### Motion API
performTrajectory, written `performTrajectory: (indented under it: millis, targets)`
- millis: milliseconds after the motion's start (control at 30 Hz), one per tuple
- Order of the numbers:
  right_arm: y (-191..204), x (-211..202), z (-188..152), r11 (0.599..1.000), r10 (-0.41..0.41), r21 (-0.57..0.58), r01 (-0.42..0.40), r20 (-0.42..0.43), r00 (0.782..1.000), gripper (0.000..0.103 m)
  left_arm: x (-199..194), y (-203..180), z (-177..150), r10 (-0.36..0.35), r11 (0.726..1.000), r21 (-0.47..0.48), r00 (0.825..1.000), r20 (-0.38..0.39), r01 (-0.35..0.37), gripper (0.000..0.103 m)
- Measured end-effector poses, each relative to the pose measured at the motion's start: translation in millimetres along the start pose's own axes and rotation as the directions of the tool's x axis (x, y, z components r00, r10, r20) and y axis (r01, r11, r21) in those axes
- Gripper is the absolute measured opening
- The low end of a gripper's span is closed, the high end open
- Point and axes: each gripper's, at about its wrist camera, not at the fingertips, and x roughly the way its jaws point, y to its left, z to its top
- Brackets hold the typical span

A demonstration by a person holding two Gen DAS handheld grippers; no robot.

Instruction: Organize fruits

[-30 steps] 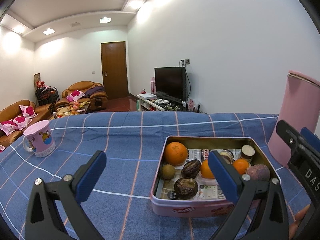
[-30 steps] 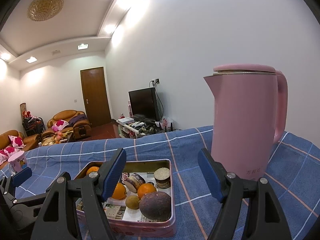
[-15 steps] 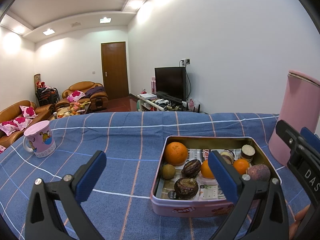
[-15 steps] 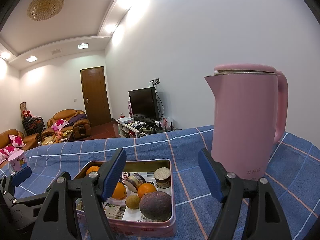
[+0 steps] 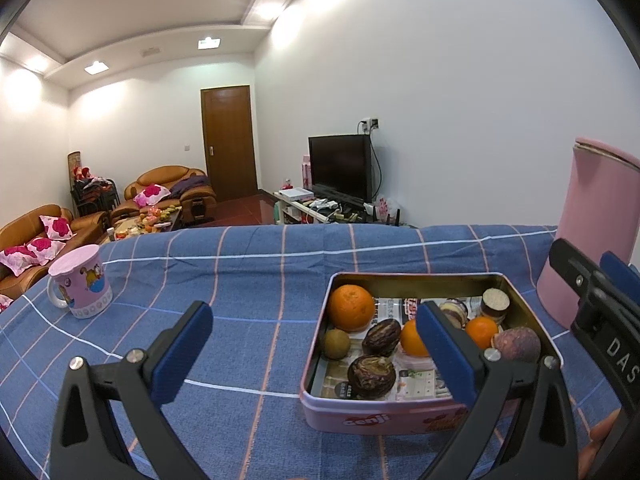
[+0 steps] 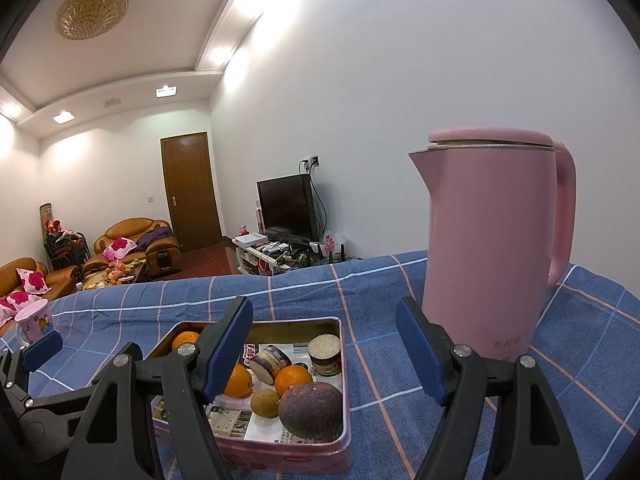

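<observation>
A pink tin box (image 5: 384, 420) (image 6: 280, 458) sits on the blue checked cloth and holds fruits: a large orange (image 5: 351, 307), smaller oranges (image 5: 481, 332) (image 6: 293, 378), wrinkled dark passion fruits (image 5: 371, 370), a purple passion fruit (image 6: 311, 406) (image 5: 516, 344), a small green-brown fruit (image 5: 336, 343) (image 6: 265, 402) and small cakes (image 6: 325, 354). My left gripper (image 5: 316, 352) is open and empty, above the box's left front. My right gripper (image 6: 324, 352) is open and empty, above the box's right side; it shows in the left wrist view at the right edge (image 5: 600, 300).
A tall pink kettle (image 6: 492, 240) (image 5: 596, 232) stands right of the box. A pink mug (image 5: 80, 284) (image 6: 34, 320) stands at the far left of the cloth. Sofas, a door and a TV lie beyond the table's far edge.
</observation>
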Motion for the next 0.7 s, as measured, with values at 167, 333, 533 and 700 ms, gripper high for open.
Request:
performTrajectory:
  millis: [167,333,533,700]
  targets:
    - [0.2,-0.2,-0.2,1.000,-0.001,0.000,0.001,-0.001,1.000,0.075,-0.8,-0.3,0.4,-0.001,1.000,0.004,1.000,0.001,0.001,0.103]
    - [0.2,-0.2,0.2,1.000,0.000,-0.001,0.000,0.000,1.000,0.075,-1.3,0.2,1.2,-0.001,1.000,0.011,1.000,0.001,0.001,0.103]
    - [-0.4,1.3,-1.4,1.000,-0.001,-0.004,0.001,-0.002,1.000,0.075,1.6,-2.2,1.7,0.009,1.000,0.019,1.000,0.000,-0.009,0.103]
    - [-0.9,3.4,-2.0,1.000,0.000,-0.006,0.000,-0.005,1.000,0.075,2.1,0.1,1.3,-0.002,1.000,0.008,1.000,-0.004,0.002,0.103]
